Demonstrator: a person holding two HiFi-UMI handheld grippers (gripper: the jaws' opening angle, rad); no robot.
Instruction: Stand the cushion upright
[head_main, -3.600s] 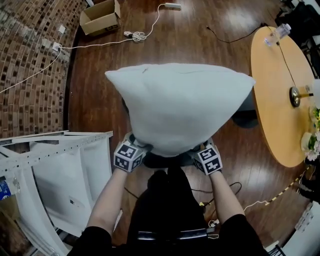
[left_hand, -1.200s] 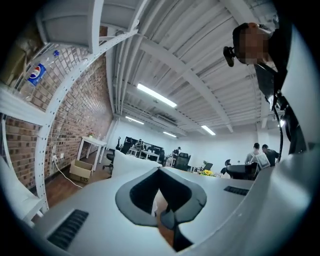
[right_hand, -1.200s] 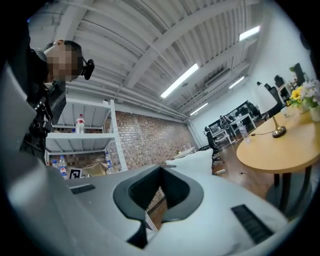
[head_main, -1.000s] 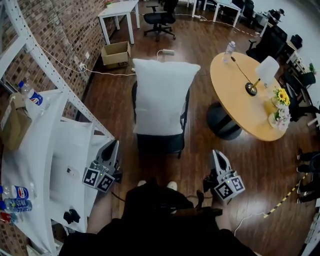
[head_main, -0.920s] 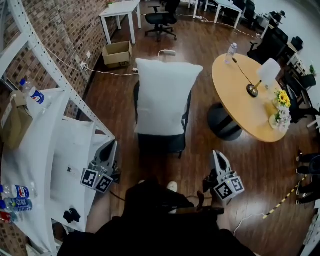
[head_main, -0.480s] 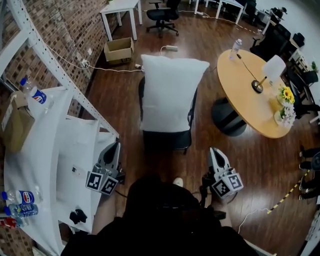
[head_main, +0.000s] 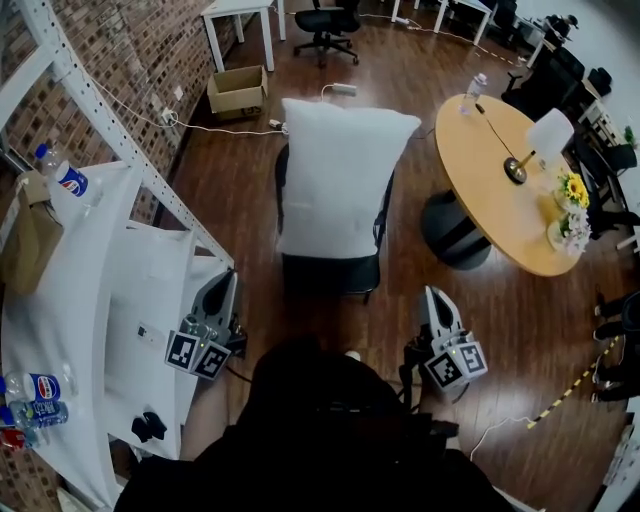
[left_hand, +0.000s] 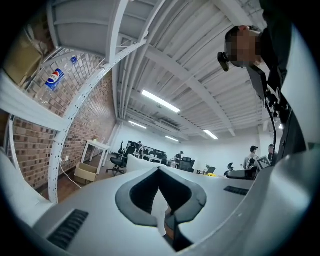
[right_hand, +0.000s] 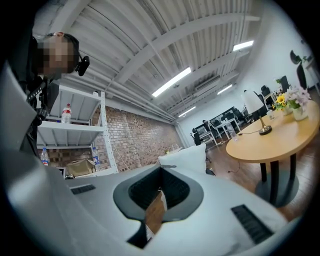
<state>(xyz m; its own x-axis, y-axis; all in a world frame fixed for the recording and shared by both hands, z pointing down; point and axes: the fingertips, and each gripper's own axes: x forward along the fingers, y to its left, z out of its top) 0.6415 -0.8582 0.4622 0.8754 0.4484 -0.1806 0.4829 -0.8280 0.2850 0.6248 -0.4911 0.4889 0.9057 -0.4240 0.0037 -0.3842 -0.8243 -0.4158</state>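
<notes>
Your cushion (head_main: 345, 180) stands upright on the black chair (head_main: 330, 275) in the upper centre of the head view, resting against its backrest. Your left gripper (head_main: 222, 290) is at lower left and your right gripper (head_main: 436, 302) at lower right. Both are well apart from the cushion, with jaws pressed together on nothing.

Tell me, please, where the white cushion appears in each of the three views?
Head view: the cushion stands upright on the black chair, upper centre.
Left gripper view: small and far off, just left of centre.
Right gripper view: right of centre, left of the round table.
Shared landmark: the brick wall, which lies to the cushion's left in every view.
</notes>
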